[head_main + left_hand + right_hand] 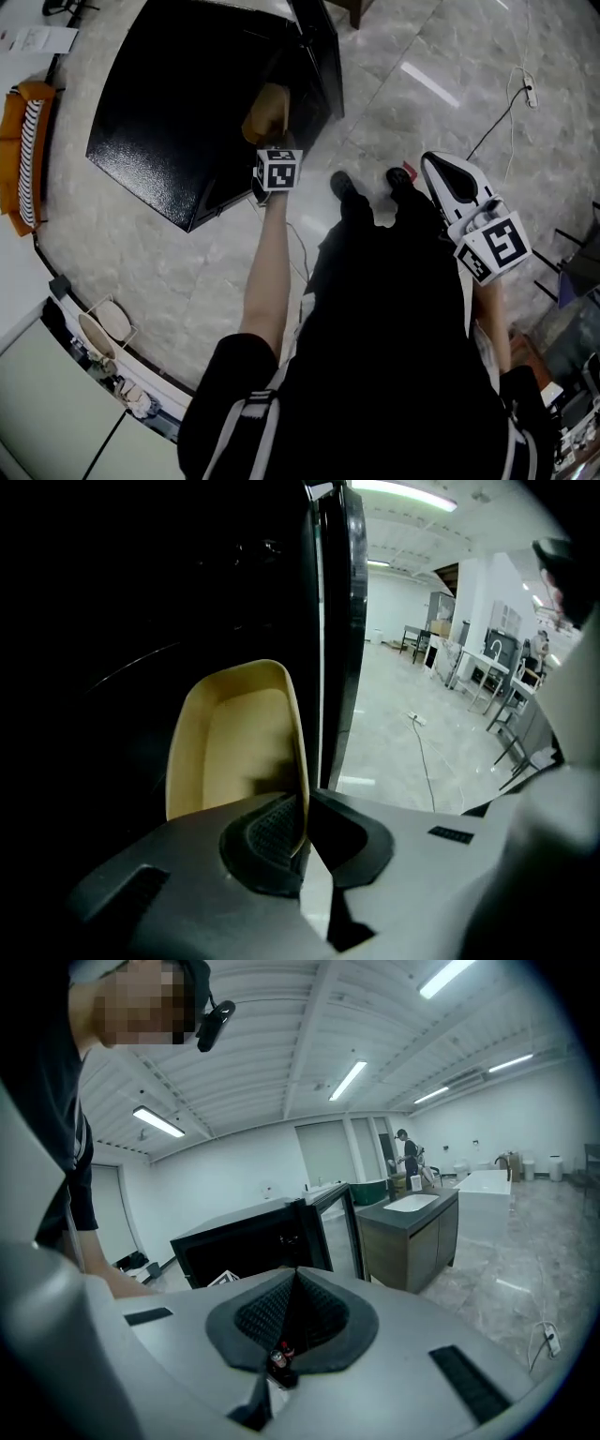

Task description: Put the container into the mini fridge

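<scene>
The black mini fridge [178,122] stands on the floor at upper left, its door [319,47] swung open. My left gripper [272,142] is shut on the rim of a beige container [267,112] at the fridge's opening. In the left gripper view the container [234,742] stands on edge against the dark inside, beside the door's edge [337,621], with the left gripper [305,822] pinching its thin wall. My right gripper [429,164] is held off to the right, shut and empty. The right gripper [295,1283] looks at the fridge [244,1241] from a distance.
The person's shoes [342,183] stand right of the fridge. A cable with a power strip [530,89] lies on the marble floor at upper right. An orange seat [28,155] is at far left. A dark sink cabinet [412,1232] stands behind the fridge.
</scene>
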Demonstrator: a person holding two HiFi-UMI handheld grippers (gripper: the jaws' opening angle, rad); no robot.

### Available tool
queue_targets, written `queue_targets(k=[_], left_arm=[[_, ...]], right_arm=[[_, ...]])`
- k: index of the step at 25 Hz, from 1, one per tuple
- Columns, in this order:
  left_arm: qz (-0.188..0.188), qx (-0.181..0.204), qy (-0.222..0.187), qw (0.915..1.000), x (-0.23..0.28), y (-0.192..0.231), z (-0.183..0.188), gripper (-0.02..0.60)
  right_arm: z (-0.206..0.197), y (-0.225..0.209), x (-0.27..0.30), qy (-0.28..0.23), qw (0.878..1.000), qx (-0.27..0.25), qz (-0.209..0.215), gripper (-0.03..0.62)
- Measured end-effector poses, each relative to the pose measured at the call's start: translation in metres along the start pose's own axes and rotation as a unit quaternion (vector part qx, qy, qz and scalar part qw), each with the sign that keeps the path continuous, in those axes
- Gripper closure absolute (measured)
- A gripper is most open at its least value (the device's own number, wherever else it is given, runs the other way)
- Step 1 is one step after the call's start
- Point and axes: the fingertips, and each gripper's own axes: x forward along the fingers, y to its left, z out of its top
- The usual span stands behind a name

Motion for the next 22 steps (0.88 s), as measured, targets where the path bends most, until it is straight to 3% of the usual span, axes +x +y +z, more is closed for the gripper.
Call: queue_targets(k=[9, 17, 22], left_arm=[[0.032, 0.051, 0.047, 0.9971, 0.047, 0.047, -0.011, 0.543], [0.076, 0.088, 0.06, 0.9914, 0.067, 0.08, -0.01, 0.543], [0.087, 0.094, 0.079, 0.9886, 0.077, 0.088, -0.02, 0.543]], right_arm=[[-0.011, -0.008, -0.011, 0.026, 0.999, 0.017, -0.035, 0.576], [-0.016, -0.011, -0.013, 0.04, 0.998, 0.024, -0.044, 0.576], [-0.021, -0.013, -0.018, 0.046, 0.997, 0.027, -0.05, 0.576]])
